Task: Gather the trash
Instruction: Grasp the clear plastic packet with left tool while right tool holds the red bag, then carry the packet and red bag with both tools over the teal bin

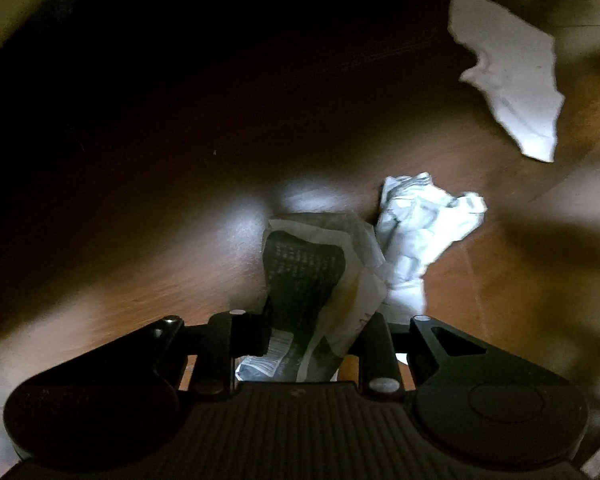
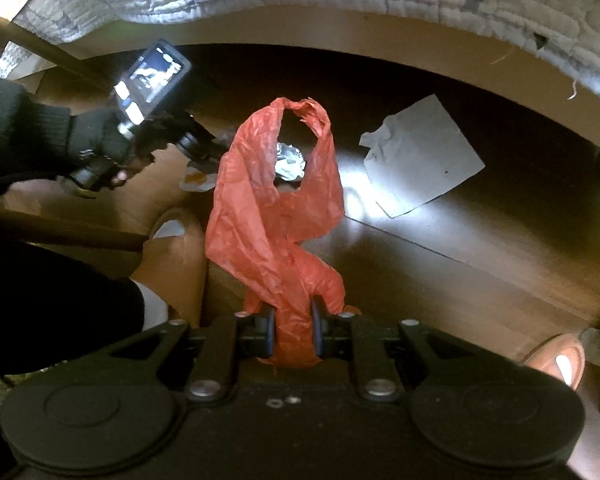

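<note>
Right gripper [image 2: 293, 330] has its jaws pinched tight on an orange plastic bag [image 2: 274, 208] that hangs up toward 12 o'clock. The left gripper [image 1: 312, 332] is clamped on a printed wrapper [image 1: 316, 272] – it lies on the wood floor [image 1: 140, 240]. A crumpled white wad [image 1: 420, 224] touches the wrapper at 2 o'clock, and a flat paper scrap [image 1: 512, 76] sits well apart, further out at 1 o'clock.

- Left gripper [image 1: 312, 340]: matte black, ribbed plate in the middle, round caps at both sides, silver pins on the linkage.
- Right gripper [image 2: 294, 330]: same black build, blue-edged finger pads [image 2: 269, 330].
- Left hand [image 2: 100, 142]: black fingerless knit glove, black ribbed sleeve [image 2: 16, 124].
</note>
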`<state>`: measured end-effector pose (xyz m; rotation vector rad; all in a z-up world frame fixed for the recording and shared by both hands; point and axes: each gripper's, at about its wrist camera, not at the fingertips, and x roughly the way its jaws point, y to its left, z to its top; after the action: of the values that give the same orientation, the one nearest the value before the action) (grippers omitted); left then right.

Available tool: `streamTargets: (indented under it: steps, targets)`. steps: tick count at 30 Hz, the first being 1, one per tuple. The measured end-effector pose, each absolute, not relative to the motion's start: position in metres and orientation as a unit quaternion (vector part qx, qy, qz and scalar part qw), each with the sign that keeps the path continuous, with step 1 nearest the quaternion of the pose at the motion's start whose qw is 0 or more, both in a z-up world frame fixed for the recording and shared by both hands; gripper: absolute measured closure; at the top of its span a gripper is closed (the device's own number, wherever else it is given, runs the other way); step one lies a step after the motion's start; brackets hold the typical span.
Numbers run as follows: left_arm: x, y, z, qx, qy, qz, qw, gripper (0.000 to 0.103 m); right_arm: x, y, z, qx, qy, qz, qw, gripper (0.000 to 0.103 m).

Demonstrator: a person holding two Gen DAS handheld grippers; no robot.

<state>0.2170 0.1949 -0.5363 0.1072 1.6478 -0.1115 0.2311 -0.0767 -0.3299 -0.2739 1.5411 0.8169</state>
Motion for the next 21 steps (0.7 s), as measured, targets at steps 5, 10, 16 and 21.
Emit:
streamTargets:
  steps: [5,10,16,21]
  targets:
    - [0.215,0.179,-0.499,0.059,0.730,-0.063,0.678,0.079,0.228,-0.082,-0.323,-0.132,0.660,0.363,0.645,0.086]
    - [0.213,0.150,-0.451,0.074,0.722,-0.094,0.681,0.079,0.219,-0.084,-0.314,-0.166,0.626,0.381,0.660,0.086]
    - [0.215,0.125,-0.381,0.099,0.698,-0.126,0.698,0.079,0.223,-0.092,-0.289,-0.156,0.598,0.361,0.699,0.086]
    - [0.213,0.105,-0.319,0.108,0.671,-0.127,0.723,0.079,0.213,-0.114,-0.247,-0.137,0.588,0.353,0.715,0.086]
